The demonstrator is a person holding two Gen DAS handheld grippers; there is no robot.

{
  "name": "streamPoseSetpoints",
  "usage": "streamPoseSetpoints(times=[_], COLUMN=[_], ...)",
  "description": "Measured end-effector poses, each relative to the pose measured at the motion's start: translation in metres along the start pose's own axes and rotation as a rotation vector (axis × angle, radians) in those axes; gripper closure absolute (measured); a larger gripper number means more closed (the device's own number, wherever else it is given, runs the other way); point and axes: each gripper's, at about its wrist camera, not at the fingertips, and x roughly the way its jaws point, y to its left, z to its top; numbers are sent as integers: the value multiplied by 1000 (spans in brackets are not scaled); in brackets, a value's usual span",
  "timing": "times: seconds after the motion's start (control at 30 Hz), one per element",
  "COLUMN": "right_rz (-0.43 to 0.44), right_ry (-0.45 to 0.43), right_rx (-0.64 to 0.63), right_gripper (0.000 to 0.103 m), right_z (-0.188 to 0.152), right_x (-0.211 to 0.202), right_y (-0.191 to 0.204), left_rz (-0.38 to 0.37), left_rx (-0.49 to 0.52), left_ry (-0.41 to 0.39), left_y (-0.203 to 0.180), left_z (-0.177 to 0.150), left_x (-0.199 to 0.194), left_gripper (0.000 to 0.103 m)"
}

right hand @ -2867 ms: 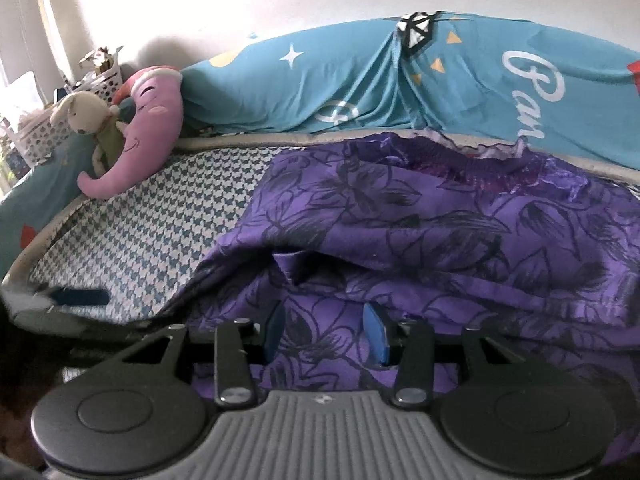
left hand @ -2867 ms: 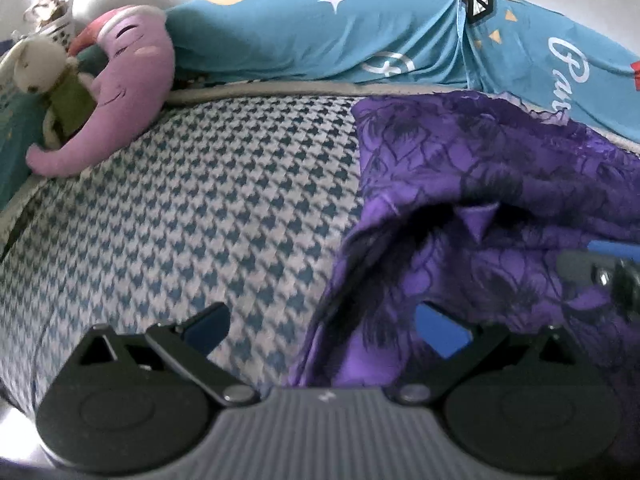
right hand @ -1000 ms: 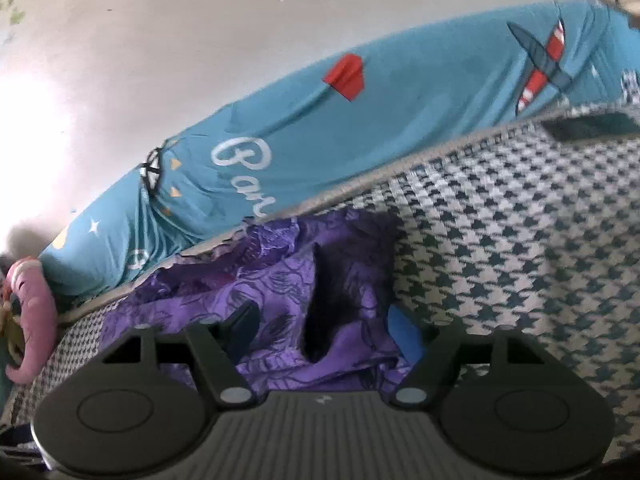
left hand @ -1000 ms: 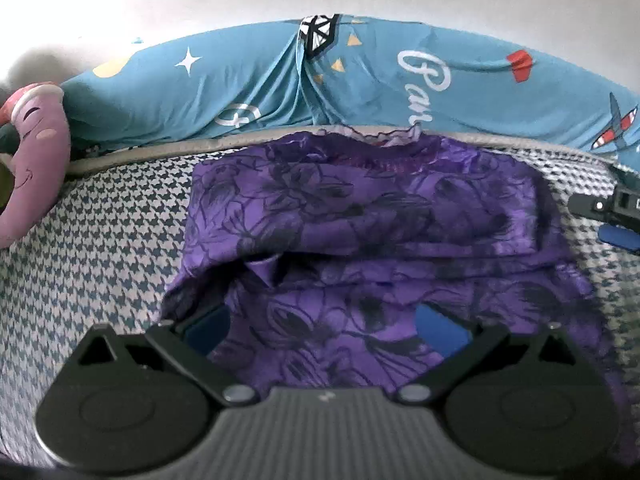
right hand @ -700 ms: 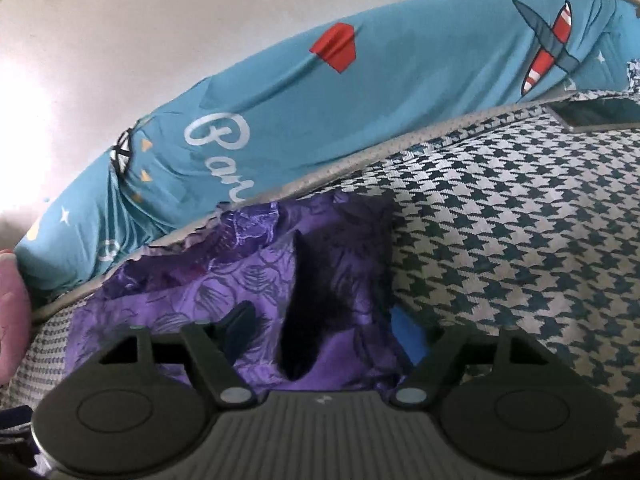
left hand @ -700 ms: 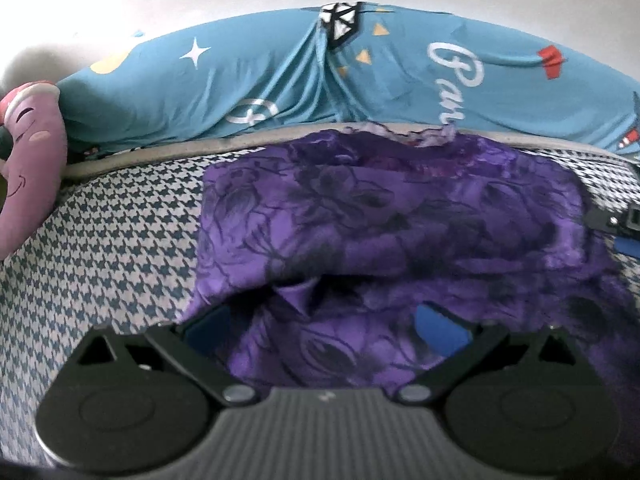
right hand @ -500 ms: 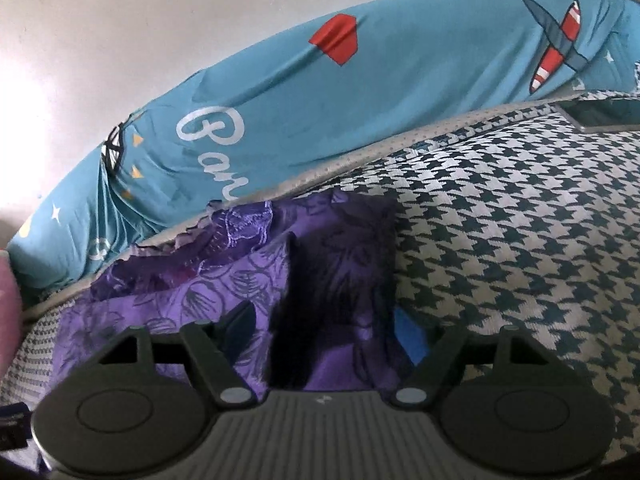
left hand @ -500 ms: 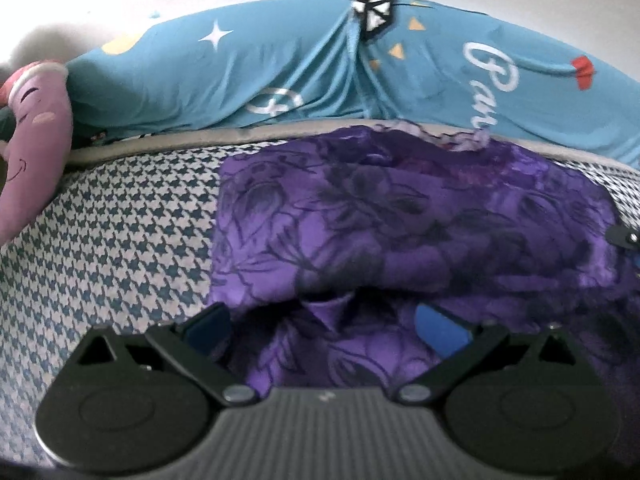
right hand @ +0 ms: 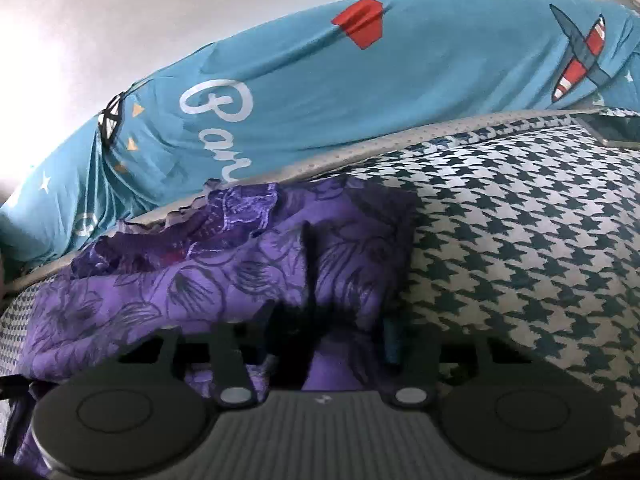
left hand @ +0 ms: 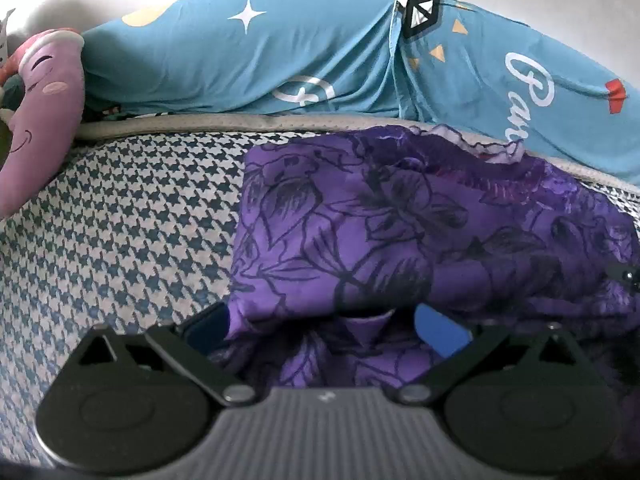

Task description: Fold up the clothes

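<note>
purple floral garment (left hand: 400, 220) lies part-folded on the houndstooth bed cover (left hand: 120, 232), far edge near the blue printed pillow (left hand: 280, 52). left gripper (left hand: 320, 324): jaws spread wide, near cloth edge between them, pads not pressing. right gripper (right hand: 324, 336): jaws closing around a fold at the garment's right edge; contact unclear. step: taking hold of the near edge for 1 more fold. next likely needs both grips secure, then lifting together.

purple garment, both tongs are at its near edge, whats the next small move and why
Probably let the right tongs finish closing on the purple garment: its jaws are closing with a fold of cloth between them. The left tongs stand open around the near edge, so they likely should pinch next, before any lift.
</note>
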Motion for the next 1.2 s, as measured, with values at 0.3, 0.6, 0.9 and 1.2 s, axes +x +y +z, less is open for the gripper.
streamPoseSetpoints(times=[0.3,0.6,0.9,1.2], right_rz=[-42,-32,47,107], right_ry=[-44,-91,-127,-161], right_rx=[-83,-97,-97,-110], right_gripper=[79,80,80,80], right_z=[-3,2,10,15], right_x=[-7,-20,-36,-42], right_y=[23,41,66,102], left_rz=[13,34,67,100], left_rx=[-37,-79,-119,-131], left_ry=[10,13,21,15], left_y=[11,25,46,69], left_z=[0,-1,-3,-8], left_x=[2,2,5,4], left_gripper=[0,0,0,0])
